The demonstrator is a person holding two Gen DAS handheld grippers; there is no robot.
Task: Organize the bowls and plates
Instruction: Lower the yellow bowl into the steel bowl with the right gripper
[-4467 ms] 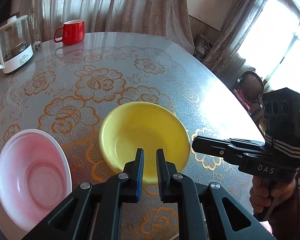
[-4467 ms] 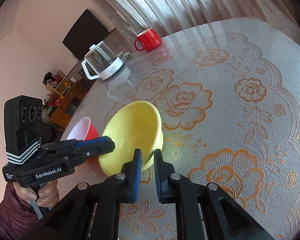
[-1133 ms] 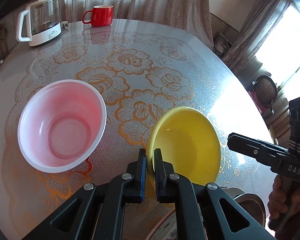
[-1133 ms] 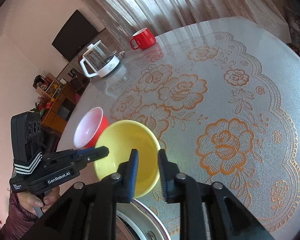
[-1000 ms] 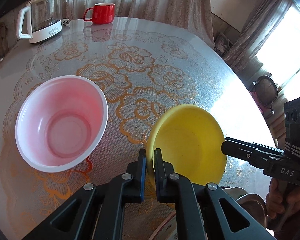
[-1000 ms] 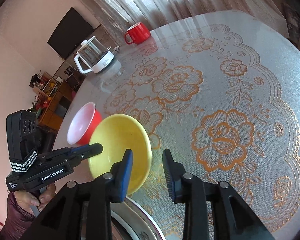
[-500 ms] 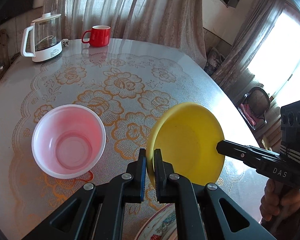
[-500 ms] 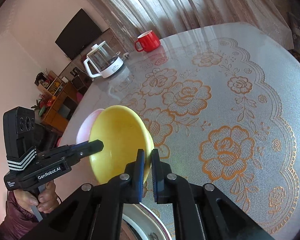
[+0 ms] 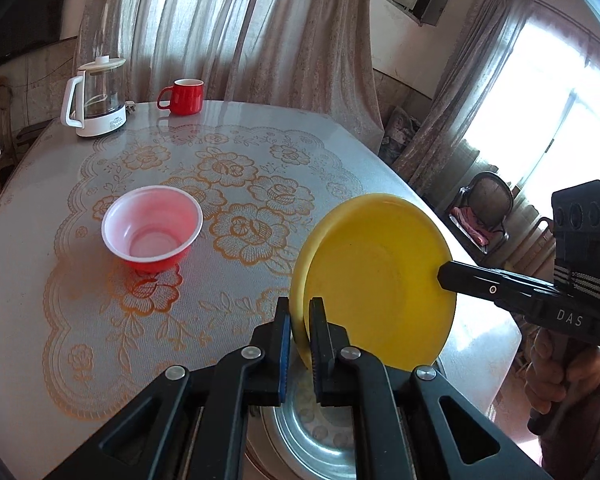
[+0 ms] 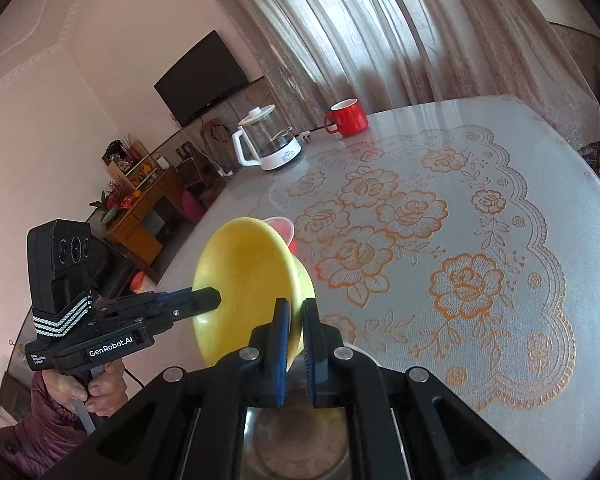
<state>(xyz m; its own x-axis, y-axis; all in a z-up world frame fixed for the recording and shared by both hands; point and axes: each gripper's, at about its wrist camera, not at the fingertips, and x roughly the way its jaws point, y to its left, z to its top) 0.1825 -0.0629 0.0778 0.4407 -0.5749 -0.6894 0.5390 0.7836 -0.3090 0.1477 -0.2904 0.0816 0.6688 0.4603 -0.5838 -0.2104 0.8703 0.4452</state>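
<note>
Above the near edge of the table [image 9: 28,184] we held the yellow bowl [image 9: 376,280] off the surface, tipped up on its edge, with both grippers on its rim. Our left gripper [image 9: 299,322] had its fingers nearly together, pinching the bowl's lower rim; the rim ran down between the pads, and the very bottom of it was hidden behind the fingers. Our right gripper [image 10: 295,324] was likewise closed to a narrow gap on the opposite side of the rim, as its own camera showed. From the left wrist we saw only the tip of the right gripper reaching the bowl's far edge, so the contact there was hard to make out. The right hand [image 9: 556,376] was cut off at the frame's side.

Beneath the bowl a metal dish [image 9: 312,436] lay close to the table's edge, mostly covered by the gripper bodies; only part of its shiny, dimpled inside showed, and we could not tell whether another plate lay under it.

The red bowl [image 9: 152,236] stood upright on the lace cloth [image 9: 228,168], well apart from the yellow one in the left view. In the right view it was almost wholly hidden behind the yellow bowl, with only a sliver of rim showing.

At the far side stood the kettle [image 9: 96,98] and, near it, the mug [image 9: 184,96].
</note>
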